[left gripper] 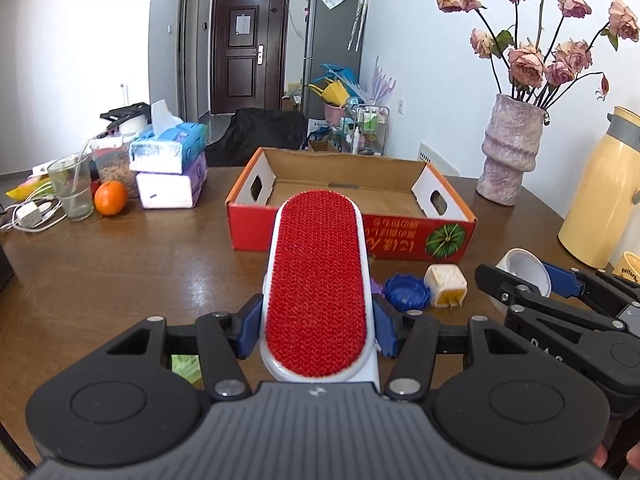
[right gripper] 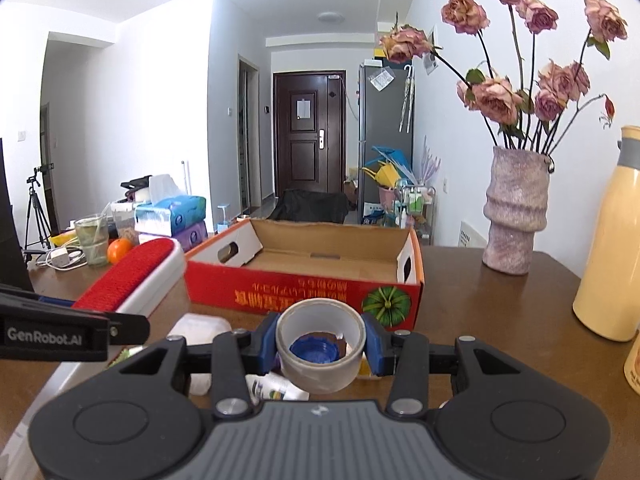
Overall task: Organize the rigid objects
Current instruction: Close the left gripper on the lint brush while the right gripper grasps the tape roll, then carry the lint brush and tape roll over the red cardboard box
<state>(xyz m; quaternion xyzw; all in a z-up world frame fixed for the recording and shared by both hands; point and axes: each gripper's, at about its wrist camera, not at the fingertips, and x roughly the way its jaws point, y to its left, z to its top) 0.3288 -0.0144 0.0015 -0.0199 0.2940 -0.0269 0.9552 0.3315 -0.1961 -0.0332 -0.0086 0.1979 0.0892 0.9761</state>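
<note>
My left gripper (left gripper: 316,330) is shut on a white lint brush with a red pad (left gripper: 318,284), held above the table and pointing at an open red cardboard box (left gripper: 348,236). My right gripper (right gripper: 321,346) is shut on a grey tape roll (right gripper: 320,344), held above the table in front of the same box (right gripper: 304,292). The right gripper also shows in the left wrist view (left gripper: 528,276), and the brush in the right wrist view (right gripper: 132,276). A blue cap (left gripper: 406,292) and a small white-yellow cube (left gripper: 446,284) lie on the table before the box.
A pink vase of dried roses (left gripper: 510,152) and a yellow thermos (left gripper: 604,196) stand at the right. Tissue packs (left gripper: 170,168), an orange (left gripper: 111,198), a glass (left gripper: 72,188) and a charger with cables (left gripper: 32,214) sit at the left. A small bottle (right gripper: 276,390) lies under the right gripper.
</note>
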